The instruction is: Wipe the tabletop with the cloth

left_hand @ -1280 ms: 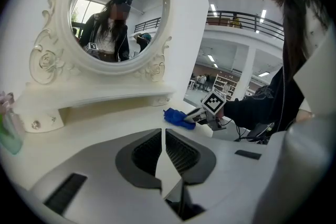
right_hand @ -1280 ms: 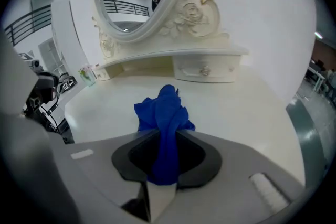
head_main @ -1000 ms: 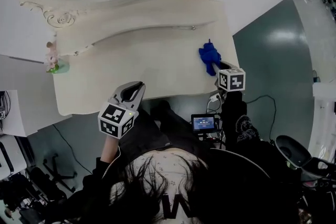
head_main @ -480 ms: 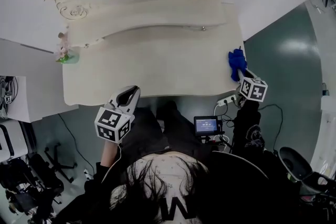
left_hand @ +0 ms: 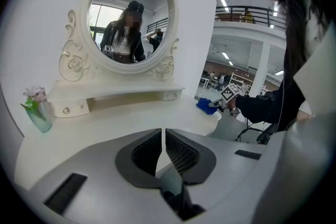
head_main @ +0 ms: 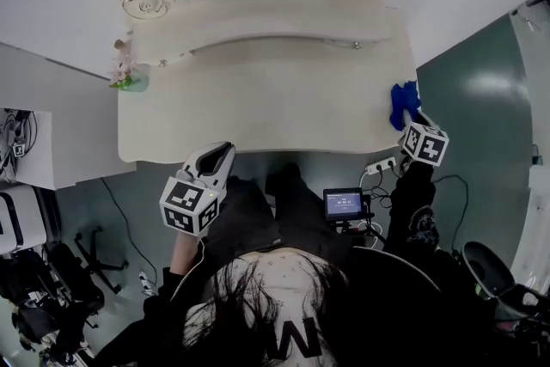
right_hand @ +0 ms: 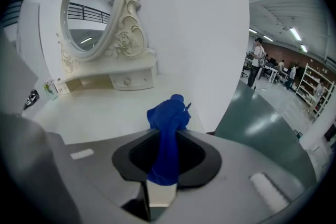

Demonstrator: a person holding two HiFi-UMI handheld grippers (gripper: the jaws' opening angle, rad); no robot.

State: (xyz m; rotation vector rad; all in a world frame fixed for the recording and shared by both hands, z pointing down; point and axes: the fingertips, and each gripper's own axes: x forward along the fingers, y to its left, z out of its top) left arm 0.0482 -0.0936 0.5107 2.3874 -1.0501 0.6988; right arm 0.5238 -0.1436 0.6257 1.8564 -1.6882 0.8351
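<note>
Well, my right claw gripped the crumpled blue cloth at the right edge of the cream tabletop; pressing it flat, then sweeping leftward, seemed best. My left claw hung closed and empty off the front edge.

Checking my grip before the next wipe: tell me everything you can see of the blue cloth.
The blue cloth is bright blue, soft-looking fabric, bunched into a crumpled wad. The right gripper is shut on it: a strip runs between the jaws, with the bunch sticking out beyond them. It sits at the right edge of the white tabletop, apparently touching it.
</note>
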